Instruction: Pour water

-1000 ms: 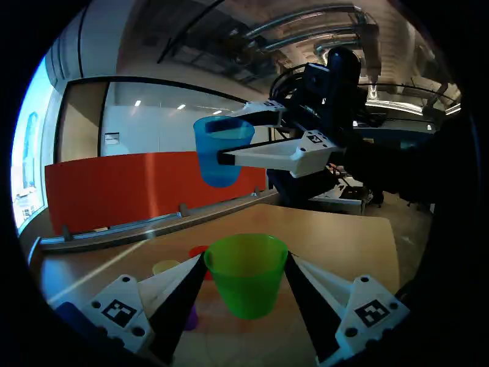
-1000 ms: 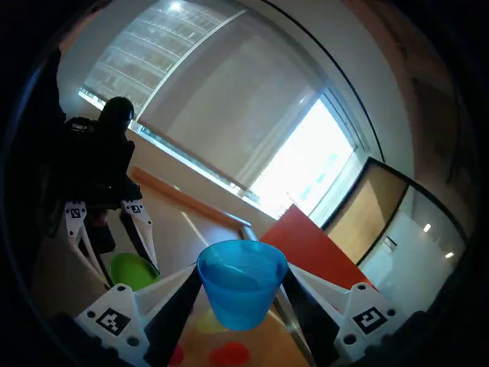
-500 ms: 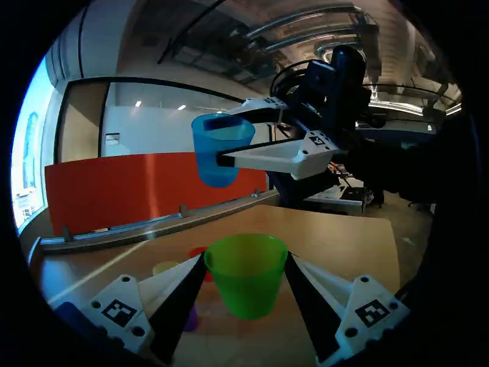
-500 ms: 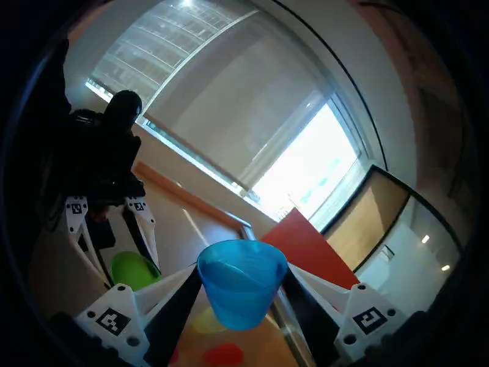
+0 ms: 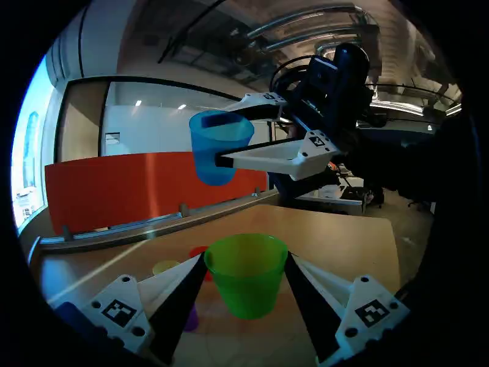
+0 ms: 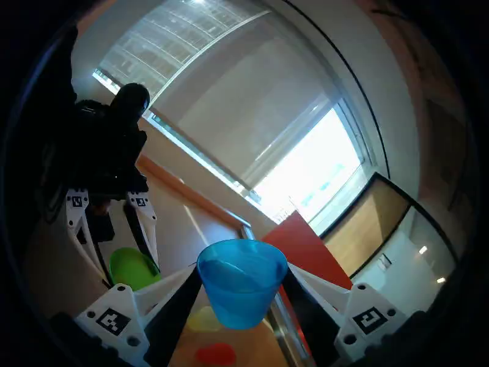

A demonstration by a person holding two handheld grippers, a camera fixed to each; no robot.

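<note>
Left gripper view, left tongs (image 5: 244, 262) grip green cup (image 5: 246, 287), right tongs (image 5: 225, 137) grip blue cup (image 5: 208, 151), orange partition (image 5: 122, 189)

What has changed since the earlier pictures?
The right gripper moved the blue cup slightly left in the left gripper view and turned a little, so the window shifted in the right gripper view. Nothing was grasped or released. The left gripper and its green cup stayed as they were.
</note>
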